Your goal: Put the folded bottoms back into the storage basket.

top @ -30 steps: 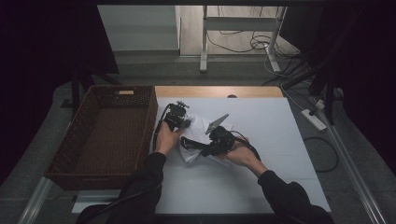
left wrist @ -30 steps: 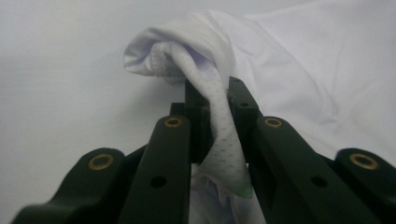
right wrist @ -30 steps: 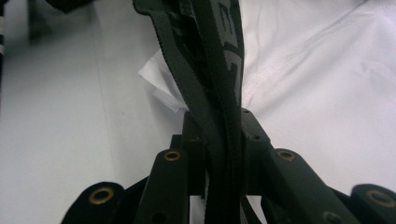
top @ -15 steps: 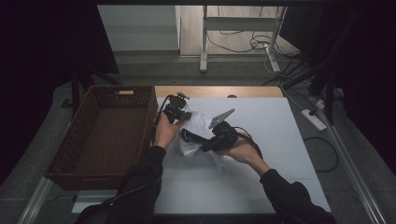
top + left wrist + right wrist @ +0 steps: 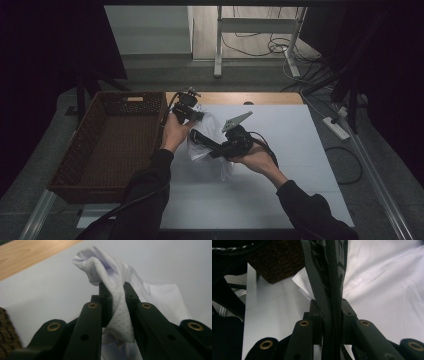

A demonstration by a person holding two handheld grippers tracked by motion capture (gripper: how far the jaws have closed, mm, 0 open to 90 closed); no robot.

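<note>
White garment [image 5: 207, 137], thin crumpled fabric, lies near the tabletop's [image 5: 300, 150] far left corner beside the woven basket [image 5: 107, 145], between both tools. Left gripper view: left tool [image 5: 115, 293] pinches a perforated mesh fold. Right gripper view: right tool [image 5: 329, 307] clamps dark ribbed webbing over stitched white cloth.

Lab: dark curtains [image 5: 45, 45], floor cables [image 5: 260, 47]

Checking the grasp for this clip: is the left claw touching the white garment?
Touching. In the left gripper view, the left claw has both jaws pressed against a bunched fold of the white garment running between them.
</note>
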